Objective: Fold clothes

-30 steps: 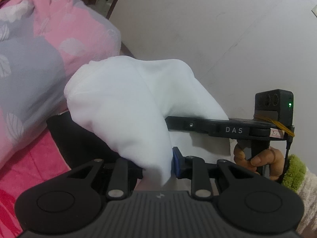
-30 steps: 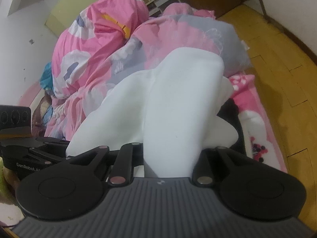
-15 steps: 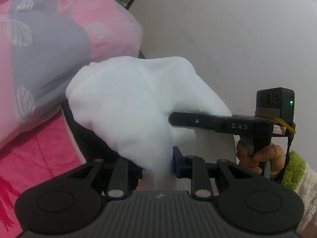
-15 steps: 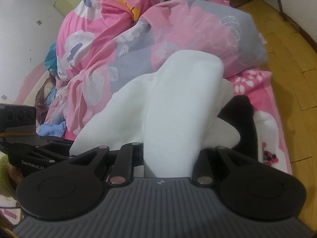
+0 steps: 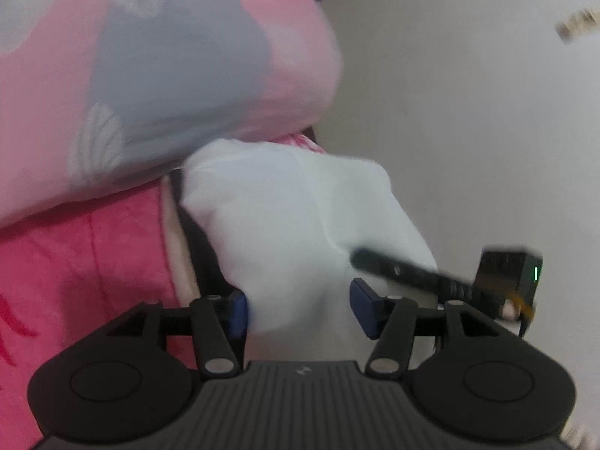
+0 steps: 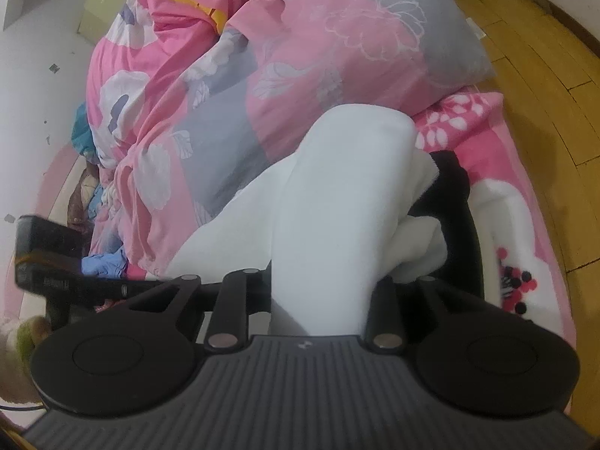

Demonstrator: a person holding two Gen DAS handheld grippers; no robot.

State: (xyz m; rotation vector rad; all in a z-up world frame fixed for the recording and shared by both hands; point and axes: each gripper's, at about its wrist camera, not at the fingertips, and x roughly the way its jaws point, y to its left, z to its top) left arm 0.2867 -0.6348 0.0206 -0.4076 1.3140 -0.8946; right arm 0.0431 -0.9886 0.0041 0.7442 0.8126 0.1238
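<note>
Left gripper [image 5: 298, 309] jaws now apart, white garment [image 5: 300, 225] released; right gripper [image 6: 322, 292] appears clamped on it, fold half-supported.

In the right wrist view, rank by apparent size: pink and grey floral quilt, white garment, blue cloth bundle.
1. pink and grey floral quilt, largest.
2. white garment, though it lies close to the camera, which inflates it.
3. blue cloth bundle, smallest; partly hidden, so its real extent is unclear.
</note>
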